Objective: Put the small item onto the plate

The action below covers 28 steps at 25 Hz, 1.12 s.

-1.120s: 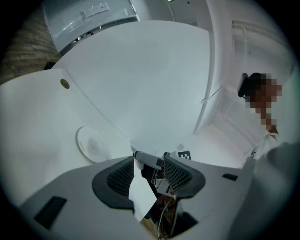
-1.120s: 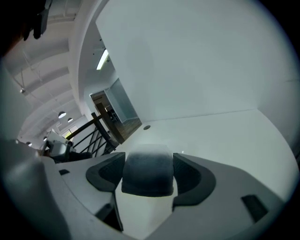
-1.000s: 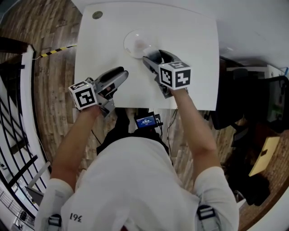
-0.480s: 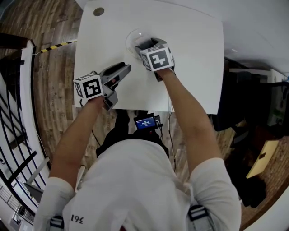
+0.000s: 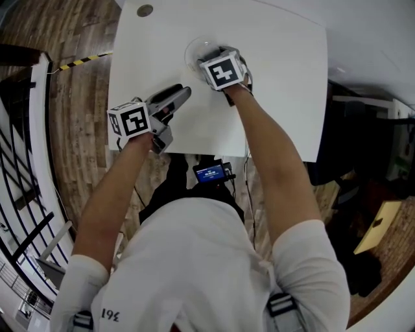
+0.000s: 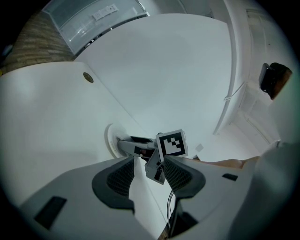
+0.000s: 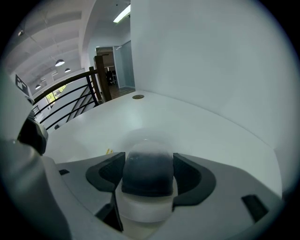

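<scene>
A white plate [image 5: 192, 49] lies at the far middle of the white table [image 5: 279, 84]. My right gripper [image 5: 213, 57] hangs over the plate, and its marker cube hides the jaws in the head view. In the right gripper view both pads press on the small item [image 7: 147, 176], a round dark-topped piece with a white base. From the left gripper view the right gripper [image 6: 124, 143] reaches in over the plate [image 6: 110, 139]. My left gripper [image 5: 181, 94] rests left of the plate above the table; its jaws [image 6: 149, 174] stand apart with nothing between them.
A round grommet [image 5: 144, 10] sits in the table's far left corner. The table's near edge runs just behind both grippers, with a small lit screen [image 5: 209, 173] below it. A black railing [image 5: 19, 162] stands on the wooden floor to the left.
My right gripper has moved left and away from me, from the table's middle to over the plate, carrying the small item. The left gripper shifted slightly toward the plate.
</scene>
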Tool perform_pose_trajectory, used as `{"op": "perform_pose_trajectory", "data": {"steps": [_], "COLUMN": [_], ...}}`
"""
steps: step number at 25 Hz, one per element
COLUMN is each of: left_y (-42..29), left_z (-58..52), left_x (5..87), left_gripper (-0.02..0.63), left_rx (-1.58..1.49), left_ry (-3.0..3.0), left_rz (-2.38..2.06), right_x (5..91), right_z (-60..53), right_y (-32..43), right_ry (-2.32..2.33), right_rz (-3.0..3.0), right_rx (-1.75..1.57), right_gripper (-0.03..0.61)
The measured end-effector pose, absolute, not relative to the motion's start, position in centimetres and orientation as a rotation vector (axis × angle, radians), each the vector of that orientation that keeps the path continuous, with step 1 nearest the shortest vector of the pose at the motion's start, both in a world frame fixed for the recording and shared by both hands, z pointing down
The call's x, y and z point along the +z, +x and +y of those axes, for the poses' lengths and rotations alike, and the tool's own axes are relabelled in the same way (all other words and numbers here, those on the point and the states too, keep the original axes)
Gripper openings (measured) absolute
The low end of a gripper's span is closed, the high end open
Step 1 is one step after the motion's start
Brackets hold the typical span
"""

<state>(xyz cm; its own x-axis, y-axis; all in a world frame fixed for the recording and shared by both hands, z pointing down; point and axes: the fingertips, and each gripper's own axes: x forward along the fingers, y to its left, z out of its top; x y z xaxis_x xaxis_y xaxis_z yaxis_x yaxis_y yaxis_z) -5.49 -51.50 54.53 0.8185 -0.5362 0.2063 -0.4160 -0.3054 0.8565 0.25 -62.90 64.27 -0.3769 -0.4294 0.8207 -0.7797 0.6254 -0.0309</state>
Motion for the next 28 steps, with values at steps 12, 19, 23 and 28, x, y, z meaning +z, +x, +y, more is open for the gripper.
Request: {"op": "perform_pose_trajectory", "data": {"steps": [12,19,23,28], "left_y": [-4.7,-5.0,-5.3,-5.1], "left_z": [-51.7,-51.6,-51.5,-51.1], "left_x": [54.0,53.7,53.7,53.7], "left_gripper": [0.199,0.199,0.199,0.199], "left_rx": [-0.156,-0.174,-0.180,-0.180], "left_ry": [1.941,1.935,1.933,1.926], "left_rz": [-0.701,-0.700,-0.704,-0.708], "right_x": [64.6,63.9,63.7,63.6], "right_z": [-63.1,-63.9,-64.4,-64.2], "right_y": [1.5,1.4,0.3,0.5], "right_ry": [0.988,0.991,0.968,0.987], "right_rz": [-1.963,-1.980,-2.040,-2.054], "right_rx": [0.592,0.552,0.539,0.575], "right_gripper": [0.322,0.322,0.322,0.324]}}
